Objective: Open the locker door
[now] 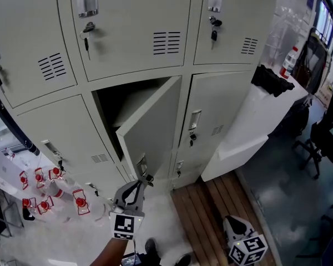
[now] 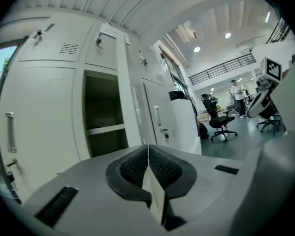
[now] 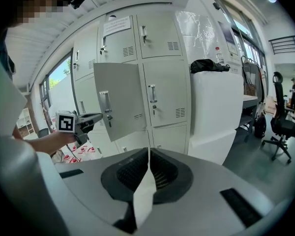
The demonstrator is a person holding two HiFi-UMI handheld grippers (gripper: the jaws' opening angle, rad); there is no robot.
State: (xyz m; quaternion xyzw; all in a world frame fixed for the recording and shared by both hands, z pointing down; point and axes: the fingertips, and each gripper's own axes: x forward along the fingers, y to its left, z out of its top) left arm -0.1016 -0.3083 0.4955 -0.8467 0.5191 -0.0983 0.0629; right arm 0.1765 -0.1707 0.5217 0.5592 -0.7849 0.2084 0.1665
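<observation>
A grey locker door point(image 1: 150, 127) in the middle row stands swung open, showing a dark compartment point(image 1: 127, 96) with a shelf. In the head view my left gripper point(image 1: 145, 180) is at the door's lower free edge, right by its handle and key point(image 1: 142, 165). In the left gripper view its jaws point(image 2: 148, 152) are shut with nothing between the pads, and the open compartment point(image 2: 104, 116) lies ahead. From the right gripper view, the door point(image 3: 119, 101) hangs open with the left gripper point(image 3: 93, 118) beside the handle. My right gripper point(image 1: 231, 220) is low and apart from the lockers, jaws point(image 3: 149, 155) shut and empty.
Closed lockers surround the open one. A white cabinet point(image 1: 250, 126) stands right of the lockers with a black bag point(image 1: 272, 79) and a bottle point(image 1: 289, 61) on top. Office chairs point(image 1: 322, 140) are at the far right. Red-and-white items point(image 1: 44, 195) lie on the floor at left.
</observation>
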